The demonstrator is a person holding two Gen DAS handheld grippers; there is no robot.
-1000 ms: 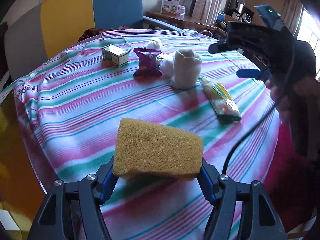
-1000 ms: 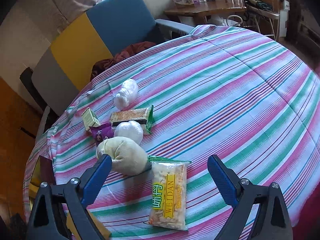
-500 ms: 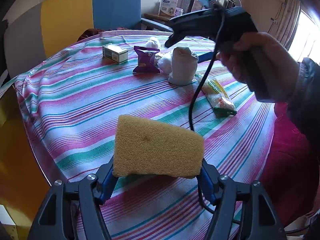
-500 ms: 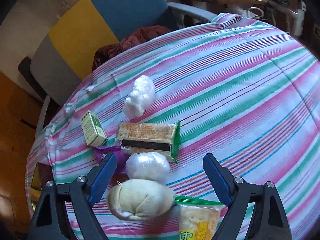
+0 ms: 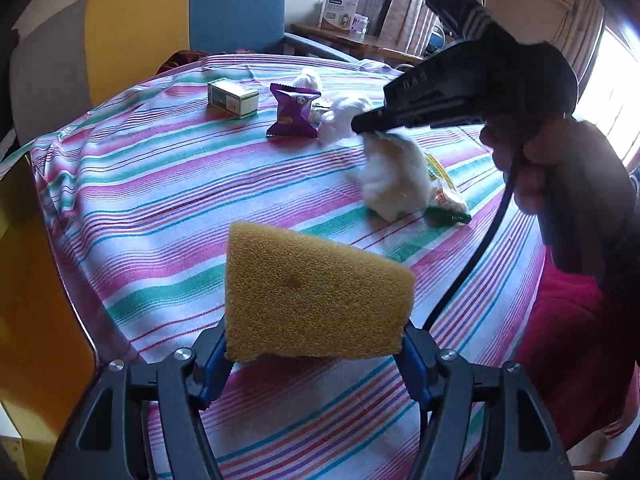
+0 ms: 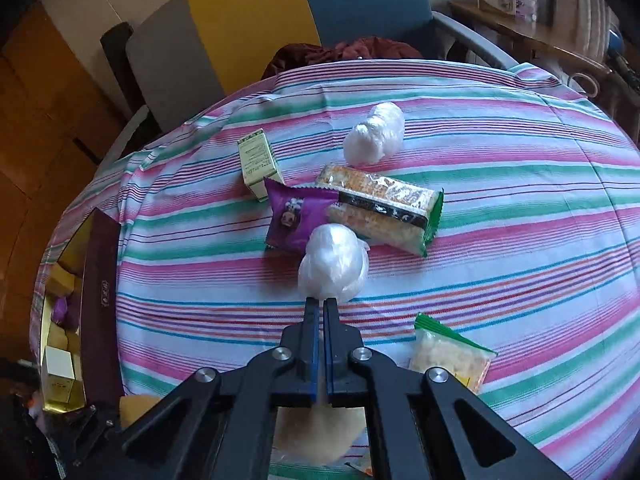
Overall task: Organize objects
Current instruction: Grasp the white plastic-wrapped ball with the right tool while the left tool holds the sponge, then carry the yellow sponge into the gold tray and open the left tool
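Observation:
My left gripper [image 5: 316, 344] is shut on a yellow sponge [image 5: 312, 296] and holds it above the striped tablecloth [image 5: 160, 200] near its front edge. My right gripper [image 6: 320, 308] has its jaws closed; below them hangs a cream cloth bundle [image 6: 316, 436], which also shows under the gripper in the left wrist view [image 5: 396, 176]. Whether the jaws pinch the cloth is not clear. On the cloth lie a purple snack packet [image 6: 296, 216], a small green-white box [image 6: 258, 162], a cracker pack [image 6: 384, 204], two white plastic-wrapped balls [image 6: 334, 264] [image 6: 374, 134] and a snack bag [image 6: 448, 356].
An open dark box [image 6: 96, 312] holding several items stands at the table's left edge. A yellow, blue and grey chair [image 5: 160, 28] is behind the table. A wooden side table [image 6: 532, 40] with boxes stands at the back right. A red cushion [image 5: 568, 320] is at the right.
My right gripper has closed and moved down over the cream cloth bundle, which has shifted toward the front. My left gripper still holds the sponge, nearly in place.

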